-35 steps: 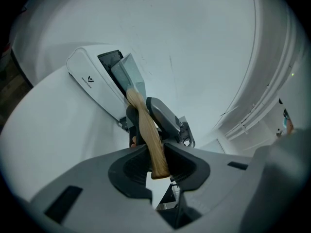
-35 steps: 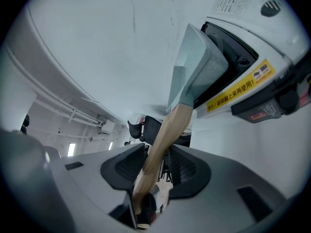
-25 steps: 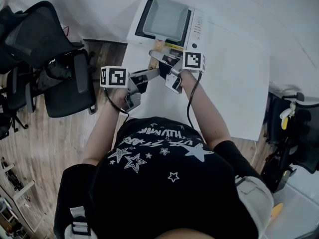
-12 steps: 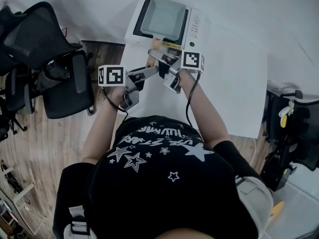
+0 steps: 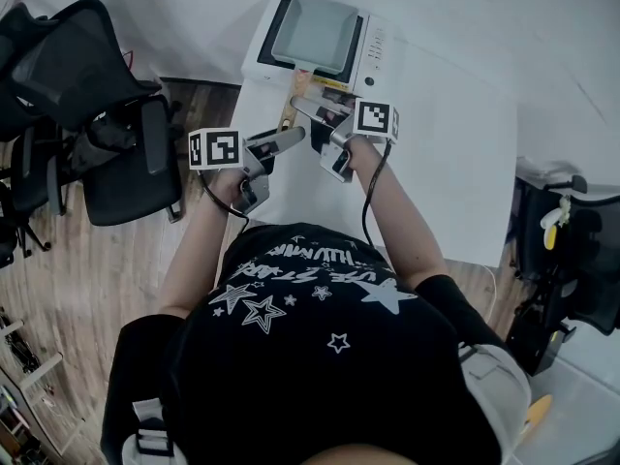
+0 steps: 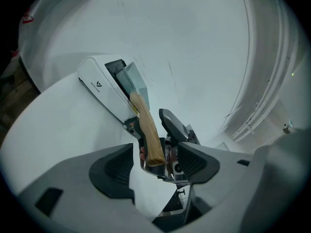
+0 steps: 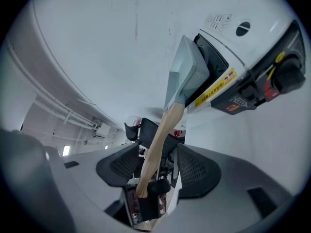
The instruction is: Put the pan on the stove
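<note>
Having just opened, left gripper (image 6: 156, 166) and right gripper (image 7: 150, 168) fingers (image 7: 195, 171) flank the pan handle (image 6: 148, 135).

Matt grey pan (image 5: 315, 33), smooth wooden handle (image 6: 148, 136)

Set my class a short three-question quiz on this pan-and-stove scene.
1. True or false: the square grey-green metal pan sits on the white tabletop stove.
2. The left hand-held gripper and right hand-held gripper are: A both open; B both shut; C one shut.
3. Fill in: the pan's long ____ handle lies between both pairs of jaws.
Key: 1 true; 2 A, jaws having just been opening around the handle; 3 wooden.
</note>
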`<act>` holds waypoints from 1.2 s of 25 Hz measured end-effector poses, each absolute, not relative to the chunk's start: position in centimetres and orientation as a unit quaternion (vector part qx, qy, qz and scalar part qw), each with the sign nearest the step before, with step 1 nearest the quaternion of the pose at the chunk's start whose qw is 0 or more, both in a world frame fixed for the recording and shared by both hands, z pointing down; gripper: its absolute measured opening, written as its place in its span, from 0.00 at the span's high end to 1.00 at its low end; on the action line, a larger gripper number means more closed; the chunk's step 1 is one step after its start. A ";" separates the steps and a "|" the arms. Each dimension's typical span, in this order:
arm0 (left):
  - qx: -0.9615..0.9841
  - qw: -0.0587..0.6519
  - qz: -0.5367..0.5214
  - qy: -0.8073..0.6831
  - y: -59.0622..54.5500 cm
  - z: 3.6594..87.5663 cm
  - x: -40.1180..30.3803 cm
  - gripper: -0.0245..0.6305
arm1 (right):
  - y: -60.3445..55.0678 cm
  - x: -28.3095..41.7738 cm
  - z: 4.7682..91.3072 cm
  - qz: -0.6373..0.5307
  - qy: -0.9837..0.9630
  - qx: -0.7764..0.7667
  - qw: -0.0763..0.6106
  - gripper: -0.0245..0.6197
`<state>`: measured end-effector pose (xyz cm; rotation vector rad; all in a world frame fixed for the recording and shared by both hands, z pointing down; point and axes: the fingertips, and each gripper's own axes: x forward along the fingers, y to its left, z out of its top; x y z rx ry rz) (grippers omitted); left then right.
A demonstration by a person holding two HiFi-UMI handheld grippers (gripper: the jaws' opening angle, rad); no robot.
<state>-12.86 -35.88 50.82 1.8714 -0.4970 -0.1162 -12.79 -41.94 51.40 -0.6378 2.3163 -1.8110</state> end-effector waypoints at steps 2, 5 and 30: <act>0.794 0.564 -0.054 -0.220 -35.3 50.8 -13.0 0.56 | -41.3 -12.4 51.4 -0.601 0.768 -0.211 0.068 0.61; 0.791 0.563 -0.053 -0.231 -34.3 50.8 -12.8 0.55 | -40.3 -11.4 51.3 -0.602 0.767 -0.212 0.067 0.61; 0.797 0.493 -0.047 -0.347 -26.4 49.0 -8.1 0.61 | -31.1 -3.0 47.7 -0.509 0.829 -0.232 0.026 0.69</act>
